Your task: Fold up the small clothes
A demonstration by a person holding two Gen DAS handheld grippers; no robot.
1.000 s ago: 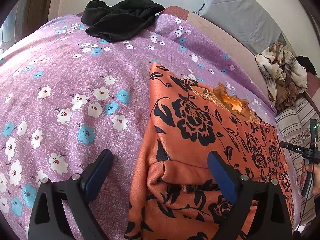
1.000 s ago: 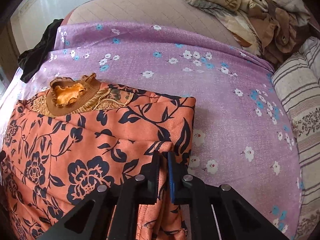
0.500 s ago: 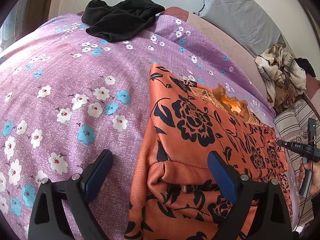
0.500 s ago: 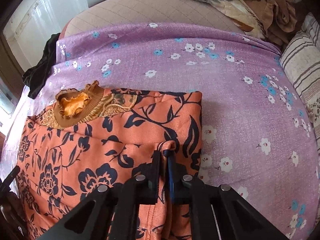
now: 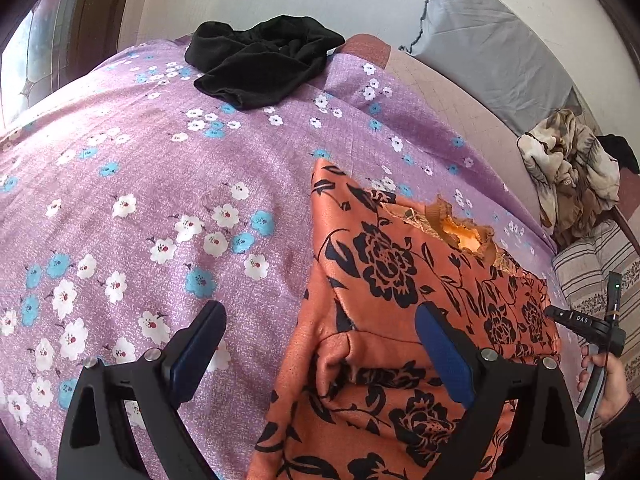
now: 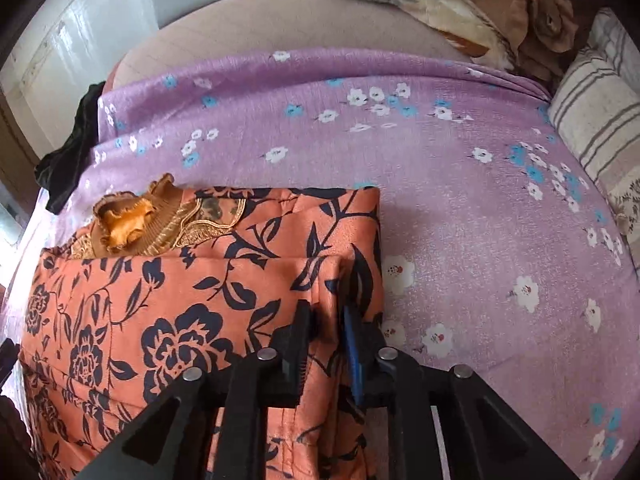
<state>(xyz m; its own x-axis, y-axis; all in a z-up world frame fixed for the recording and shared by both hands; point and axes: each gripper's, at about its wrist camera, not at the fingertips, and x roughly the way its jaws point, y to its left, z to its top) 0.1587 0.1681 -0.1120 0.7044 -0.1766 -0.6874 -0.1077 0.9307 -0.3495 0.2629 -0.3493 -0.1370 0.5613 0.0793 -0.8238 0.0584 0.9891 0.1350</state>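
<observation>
Orange floral garment [image 5: 400, 320] lies folded on purple flowered bedspread [image 5: 140, 200]. Right gripper [image 6: 326, 320]: jaws just been opening, small gap, fabric fold between them, pads no longer pressing. Left gripper [image 5: 320, 332]: fingers wide apart, straddling garment's edge. Left view alone shows black cloth [image 5: 260, 64] fully, grey pillow [image 5: 492, 52]; crumpled blanket [image 6: 460, 4] plainer in right view.

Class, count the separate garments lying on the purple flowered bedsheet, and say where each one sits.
2. The orange garment with black flowers lies spread at the near side; the crumpled black garment sits at the far edge. Others may lie out of view.
</observation>
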